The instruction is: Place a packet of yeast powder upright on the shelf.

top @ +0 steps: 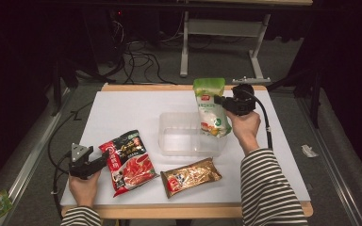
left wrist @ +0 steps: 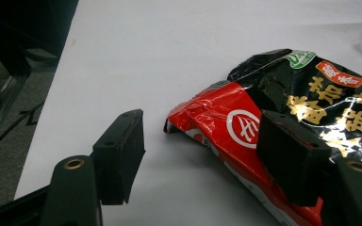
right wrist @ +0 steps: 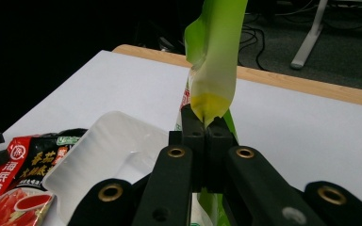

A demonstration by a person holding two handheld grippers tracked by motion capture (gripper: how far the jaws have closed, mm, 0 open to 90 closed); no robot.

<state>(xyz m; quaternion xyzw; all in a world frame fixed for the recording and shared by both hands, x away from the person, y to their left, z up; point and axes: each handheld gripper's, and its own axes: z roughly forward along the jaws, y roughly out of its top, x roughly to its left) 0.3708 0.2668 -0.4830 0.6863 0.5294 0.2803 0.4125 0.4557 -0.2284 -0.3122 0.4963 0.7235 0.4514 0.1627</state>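
Green-and-white pouch [top: 210,107] (glossy, crumpled) hangs pinched in the closed right claw [right wrist: 203,123]; left claw [left wrist: 202,146] gapes empty.

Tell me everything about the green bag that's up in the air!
The green bag is a soft, glossy plastic pouch, green on top and white below with printed pictures and a red logo. It hangs upright, pinched by its edge in the shut right hand-held gripper, above the clear plastic tub, its bottom corner over the tub's right end.

Green-white pouch [top: 210,108]; red-black packet [top: 128,161] with gold lettering; gold packet [top: 191,176]; clear tub [top: 188,135]; white table [top: 122,108]; black-white striped sleeve [top: 268,188].
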